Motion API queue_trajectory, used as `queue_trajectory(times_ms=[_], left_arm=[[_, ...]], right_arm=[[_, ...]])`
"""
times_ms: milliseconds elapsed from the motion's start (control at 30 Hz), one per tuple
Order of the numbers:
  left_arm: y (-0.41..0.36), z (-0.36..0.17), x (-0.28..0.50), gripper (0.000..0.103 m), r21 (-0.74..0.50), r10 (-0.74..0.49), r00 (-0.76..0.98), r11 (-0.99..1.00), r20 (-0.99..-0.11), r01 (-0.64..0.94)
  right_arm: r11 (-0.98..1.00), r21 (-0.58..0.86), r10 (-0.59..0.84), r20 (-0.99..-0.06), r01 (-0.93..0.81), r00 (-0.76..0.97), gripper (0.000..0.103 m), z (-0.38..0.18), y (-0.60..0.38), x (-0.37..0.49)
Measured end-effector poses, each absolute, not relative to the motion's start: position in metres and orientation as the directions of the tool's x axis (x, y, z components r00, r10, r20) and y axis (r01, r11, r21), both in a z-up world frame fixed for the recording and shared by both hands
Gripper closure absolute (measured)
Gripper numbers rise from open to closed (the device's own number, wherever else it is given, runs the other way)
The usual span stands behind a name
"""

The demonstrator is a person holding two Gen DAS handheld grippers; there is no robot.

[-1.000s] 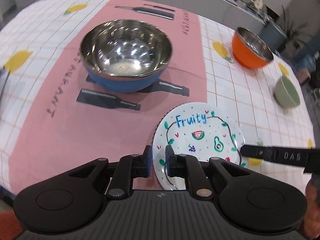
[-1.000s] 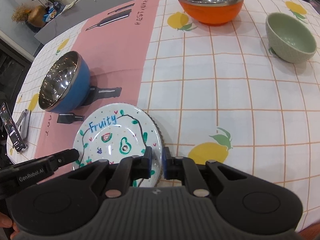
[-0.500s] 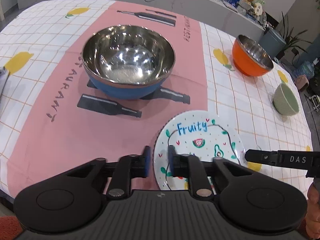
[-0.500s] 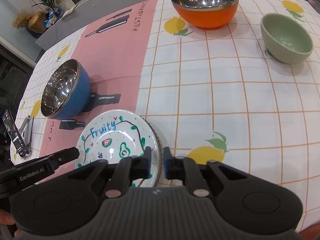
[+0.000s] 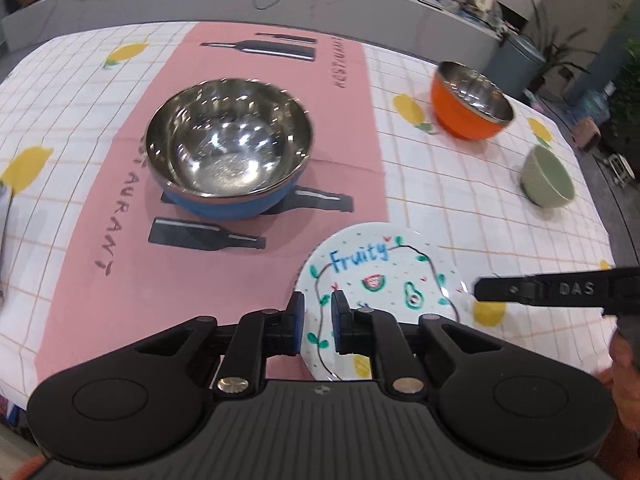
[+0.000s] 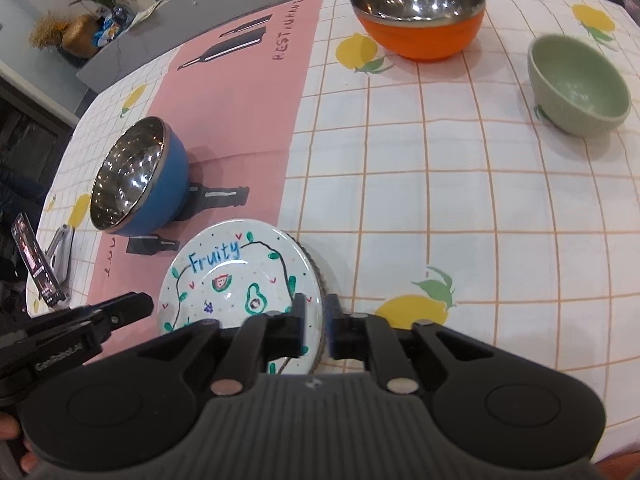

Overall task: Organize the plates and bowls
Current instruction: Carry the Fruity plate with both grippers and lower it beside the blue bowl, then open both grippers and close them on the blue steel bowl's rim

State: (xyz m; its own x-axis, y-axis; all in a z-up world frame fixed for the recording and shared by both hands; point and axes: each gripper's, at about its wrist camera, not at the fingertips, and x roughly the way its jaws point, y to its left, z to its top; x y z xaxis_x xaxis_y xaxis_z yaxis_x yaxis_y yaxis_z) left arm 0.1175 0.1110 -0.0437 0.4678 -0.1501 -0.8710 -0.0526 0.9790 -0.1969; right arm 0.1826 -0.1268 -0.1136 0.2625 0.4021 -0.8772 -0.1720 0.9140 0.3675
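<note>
The table [image 5: 460, 208], under its checked cloth with lemons and a pink strip, fills the room ahead of both pairs of jaws. Straight beyond the left gripper [image 5: 316, 318] and well apart from it stands the blue bowl [image 5: 228, 148], steel inside, upright on the pink strip. Off to the far right of those jaws, the orange bowl [image 5: 470, 100] stands near the far edge. From the right gripper [image 6: 316, 322], that orange bowl [image 6: 420, 12] is far ahead, and the blue one [image 6: 138, 178] is ahead to the left.

The "Fruity" plate [image 5: 384, 276] lies on the cloth between the two grippers. Its left rim sits between the left jaws, and its right rim [image 6: 240, 280] sits between the right jaws, on top of a darker ribbed rim that shows just under its right edge. Both pairs of jaws have just been opening; each now stands a narrow gap apart with the plate's rim in that gap, the pads looking slack rather than pressed.

The small green bowl [image 6: 578, 84] stands far ahead and to the right of the right jaws.
</note>
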Motion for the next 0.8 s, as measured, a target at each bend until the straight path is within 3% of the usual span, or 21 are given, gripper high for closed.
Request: queue_trajectory(times_ms=[33, 300, 367, 467, 667, 800], left_arm=[[0.111, -0.04, 0.117, 0.085, -0.193, -0.152, 0.466, 0.98, -0.871, -0.041], [0.126, -0.017, 0.134, 0.085, -0.177, -0.165, 0.363, 0.984, -0.917, 0.0], [0.134, -0.008, 0.142, 0.08, -0.161, -0.156, 0.338, 0.987, -0.928, 0.013], [0.15, 0.005, 0.154, 0.078, -0.118, -0.114, 0.316, 0.993, -0.942, 0.006], [0.195, 0.023, 0.187, 0.078, -0.11, -0.087, 0.311, 0.992, -0.947, -0.058], [0.215, 0.024, 0.207, 0.071, -0.075, -0.044, 0.327, 0.994, -0.944, -0.081]], right_arm=[[0.914, 0.359, 0.4, -0.878, -0.191, 0.263, 0.076, -0.111, -0.125, 0.183], [0.906, 0.184, 0.32, -0.886, -0.381, 0.334, 0.057, -0.08, -0.094, 0.183], [0.9, 0.167, 0.318, -0.884, -0.402, 0.343, 0.051, -0.072, -0.087, 0.186], [0.905, 0.101, 0.278, -0.877, -0.414, 0.392, 0.034, -0.057, -0.073, 0.191], [0.901, 0.082, 0.275, -0.867, -0.426, 0.416, 0.035, -0.033, -0.044, 0.213], [0.912, 0.134, 0.3, -0.862, -0.388, 0.408, 0.035, -0.027, -0.024, 0.231]])
